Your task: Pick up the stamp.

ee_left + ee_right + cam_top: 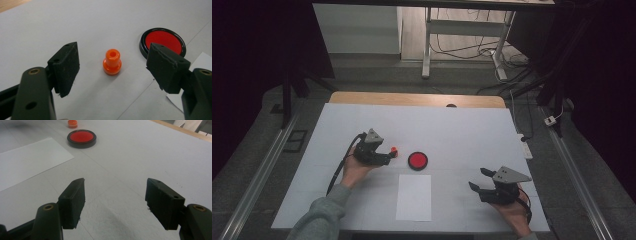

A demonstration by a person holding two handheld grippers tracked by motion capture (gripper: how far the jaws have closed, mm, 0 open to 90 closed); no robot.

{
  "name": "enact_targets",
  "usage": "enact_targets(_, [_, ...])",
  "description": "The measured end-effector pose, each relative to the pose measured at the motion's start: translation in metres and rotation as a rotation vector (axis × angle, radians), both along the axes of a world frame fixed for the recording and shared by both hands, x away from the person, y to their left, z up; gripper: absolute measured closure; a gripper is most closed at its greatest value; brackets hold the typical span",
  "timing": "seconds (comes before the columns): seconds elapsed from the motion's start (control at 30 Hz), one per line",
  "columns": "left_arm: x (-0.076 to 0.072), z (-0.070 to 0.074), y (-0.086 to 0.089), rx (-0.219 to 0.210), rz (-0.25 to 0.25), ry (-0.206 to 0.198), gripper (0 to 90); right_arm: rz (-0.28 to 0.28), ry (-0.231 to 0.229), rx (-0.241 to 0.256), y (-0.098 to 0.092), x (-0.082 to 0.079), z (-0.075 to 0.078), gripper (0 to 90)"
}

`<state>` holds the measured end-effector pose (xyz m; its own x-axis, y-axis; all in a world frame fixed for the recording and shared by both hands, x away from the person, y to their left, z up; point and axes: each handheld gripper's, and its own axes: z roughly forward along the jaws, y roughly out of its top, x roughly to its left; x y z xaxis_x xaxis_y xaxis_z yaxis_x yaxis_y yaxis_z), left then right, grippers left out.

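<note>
**Lining up on the orange stamp**

Between your left gripper's [113, 66] wide-spread jaws, the small orange stamp [112, 62] stands upright on the white table cover [75, 22], touching neither pad. It holds nothing yet. From the high view, that gripper [388, 156] sits just left of the stamp [394, 149], with the red ink pad [417, 160] a little farther to its right and the sheet of white paper [413, 197] nearer you.

To take the stamp well, judge it as a light, top-narrow piece that will tip if one pad arrives first. Centre it between the pads before you close; at present it looks roughly midway, perhaps slightly nearer the left one. Bring the jaws forward and down until the pads bracket the narrower neck or the upper body, not just the top rim, then close slowly and evenly. Keep the gripper level so the stamp stays upright for pressing into the ink pad [163, 41], which lies just beyond the right-hand pad; avoid knocking its black rim.

Your right gripper [480, 179] rests well apart near the table's right front, jaws likewise wide open and empty [115, 202]. Leave it there, or ready it to steady the paper [30, 160].
</note>
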<state>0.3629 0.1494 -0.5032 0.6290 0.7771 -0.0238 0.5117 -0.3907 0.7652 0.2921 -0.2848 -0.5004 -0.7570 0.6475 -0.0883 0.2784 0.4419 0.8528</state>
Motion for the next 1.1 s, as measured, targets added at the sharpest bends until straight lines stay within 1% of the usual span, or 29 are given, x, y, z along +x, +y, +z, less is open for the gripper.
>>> enact_targets(0.13, [0.003,-0.002,-0.003,0.002,0.001,-0.004,28.1,-0.001,-0.002,-0.006,0.0,0.0,0.0,31.9])
enact_targets(0.3, [0.006,-0.005,-0.004,-0.001,0.001,0.004,29.9,0.002,0.001,-0.006,0.0,0.001,-0.001,31.9])
enact_targets(0.43, [0.007,-0.007,-0.004,0.002,0.003,0.006,32.1,-0.006,-0.002,-0.011,-0.001,0.0,-0.001,32.0])
enact_targets(0.53, [0.008,-0.008,-0.005,0.004,-0.005,0.006,33.2,0.0,0.0,-0.006,0.0,0.001,-0.002,31.9])
enact_targets(0.57, [0.009,-0.009,-0.005,0.005,-0.008,0.008,34.0,-0.004,-0.002,-0.012,0.0,0.001,-0.002,31.9])
enact_targets(0.8, [0.013,-0.017,-0.009,0.034,-0.012,0.017,38.1,0.003,0.006,-0.017,0.0,0.001,-0.003,31.9])
enact_targets(0.93, [0.016,-0.022,-0.011,0.045,-0.015,0.009,39.8,0.003,0.009,-0.016,0.0,0.001,-0.004,31.9])
enact_targets(0.97, [0.017,-0.023,-0.011,0.042,-0.016,0.01,41.6,-0.002,0.009,-0.023,0.0,0.001,-0.004,31.9])
enact_targets(1.0, [0.018,-0.025,-0.011,0.038,-0.019,0.012,43.4,-0.002,0.009,-0.023,0.0,0.001,-0.004,31.9])
enact_targets(1.03, [0.019,-0.026,-0.011,0.037,-0.023,0.014,43.4,-0.002,0.009,-0.023,0.0,0.001,-0.004,31.9])
enact_targets(1.1, [0.021,-0.029,-0.011,0.037,-0.029,0.017,47.4,0.0,0.01,-0.023,-0.001,0.001,-0.004,31.9])
